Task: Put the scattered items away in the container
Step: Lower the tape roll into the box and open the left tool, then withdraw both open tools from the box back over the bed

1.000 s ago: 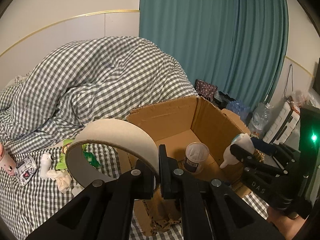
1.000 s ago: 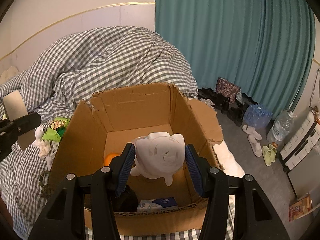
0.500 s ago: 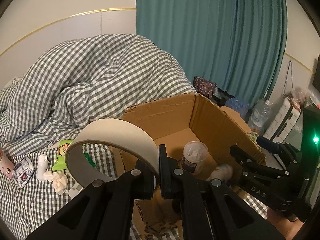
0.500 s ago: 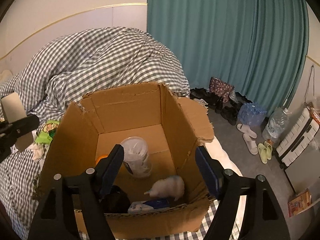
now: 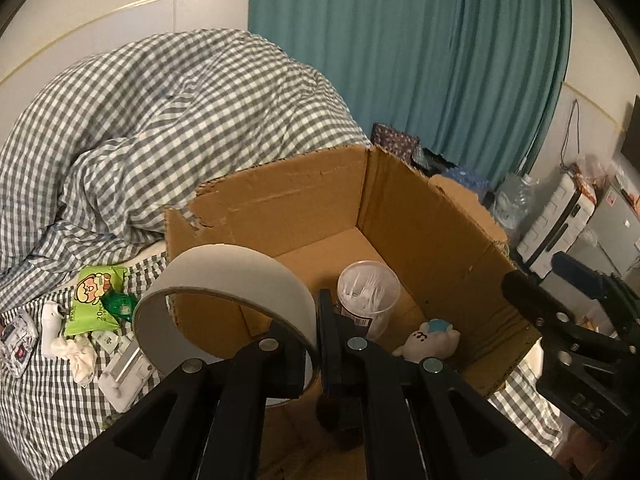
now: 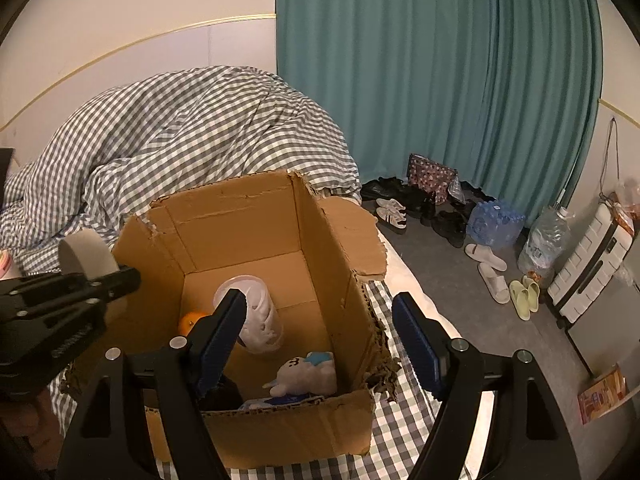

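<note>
Tape roll point(image 5: 224, 280): light, stiff ring at the box's point(image 5: 280, 204) near-left corner; best held by its wall.
Left gripper point(image 5: 318, 322): pinching the roll's wall.
Right gripper point(image 6: 320, 332): spread, probably empty, over the box.

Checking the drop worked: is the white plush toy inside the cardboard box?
Inside: the plush toy lies on the cardboard box floor, near its front wall.

Behind the bed you see a heaped grey-and-white checked duvet point(image 6: 192, 132) against a pale wall, with a teal curtain point(image 6: 436, 72) hanging to the floor at right. Along the curtain's foot sit dark shoes point(image 6: 416, 200), a patterned bag point(image 6: 430, 172) and a shrink-wrapped pack of water bottles point(image 6: 494, 224). Nearer you, white slippers point(image 6: 490, 266), yellow-green slippers point(image 6: 524, 294), a large water jug point(image 6: 544, 240) and a white suitcase point(image 6: 588, 256) stand on the grey floor.
</note>
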The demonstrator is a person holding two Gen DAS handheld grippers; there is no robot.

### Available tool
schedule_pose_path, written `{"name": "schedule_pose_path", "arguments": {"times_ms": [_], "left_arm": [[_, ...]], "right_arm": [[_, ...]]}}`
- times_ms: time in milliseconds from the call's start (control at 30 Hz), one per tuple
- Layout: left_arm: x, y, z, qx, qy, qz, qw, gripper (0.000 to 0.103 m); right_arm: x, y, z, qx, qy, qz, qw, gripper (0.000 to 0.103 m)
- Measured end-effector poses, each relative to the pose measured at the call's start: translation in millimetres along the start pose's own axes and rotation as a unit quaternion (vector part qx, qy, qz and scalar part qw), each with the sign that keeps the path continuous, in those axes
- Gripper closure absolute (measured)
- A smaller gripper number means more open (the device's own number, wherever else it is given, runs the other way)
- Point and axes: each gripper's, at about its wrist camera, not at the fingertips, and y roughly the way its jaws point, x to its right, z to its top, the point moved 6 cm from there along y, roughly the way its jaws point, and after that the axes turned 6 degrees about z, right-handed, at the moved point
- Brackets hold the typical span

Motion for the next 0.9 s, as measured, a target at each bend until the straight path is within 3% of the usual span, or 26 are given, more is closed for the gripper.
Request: {"name": "schedule_pose_path", "arguments": {"times_ms": [167,233,267,300,367,467,500,567,900], "left_arm": [[6.1,3.2,-2.3,-0.009,0.005,-0.006,0.9999,0.096],[6.6,2.9,-2.4,-0.01,0.006,-0.002,0.9999,0.086],[6.3,2.7,-2.4,-0.011,0.005,0.001,0.9999,0.07],[5.2,2.3,-2.2,-0.011,0.003,0.004,0.9999,0.046],[0.5,-0.7,-1.1,-0.004,-0.008,0.007,0.9999,0.035],[-6.8,-6.7,1.5,0.001,-0.015,0.011,0.9998,0.031],[-9.1,-9.6,2.8,0.004,-0.016,0.013,0.9998,0.021],[-14.1,-18.1,5.2,0.015,-0.022,0.012,0.9996,0.012],[-38.7,-54.9,12.8,0.037,-0.04,0.016,0.9984,0.009]], "right_arm": [[-0.3,-2.5,-1.2,0.001,0.001,-0.001,1.0,0.028],[0.4,-3.8,-1.0,0.003,0.002,-0.001,1.0,0.028],[0.8,-4.9,-0.5,0.004,0.002,-0.001,1.0,0.028],[1.6,-5.9,0.1,0.005,0.003,0.0,1.0,0.027],[2.0,-8.6,1.5,0.007,0.003,0.002,1.0,0.024],[0.5,-14.2,3.5,0.011,0.001,0.001,1.0,0.023],[-0.4,-15.8,4.5,0.012,0.0,0.001,1.0,0.023],[-3.2,-20.2,6.9,0.015,-0.001,0.0,1.0,0.023],[-25.5,-51.0,22.1,0.037,-0.019,0.002,0.999,0.022]]}}
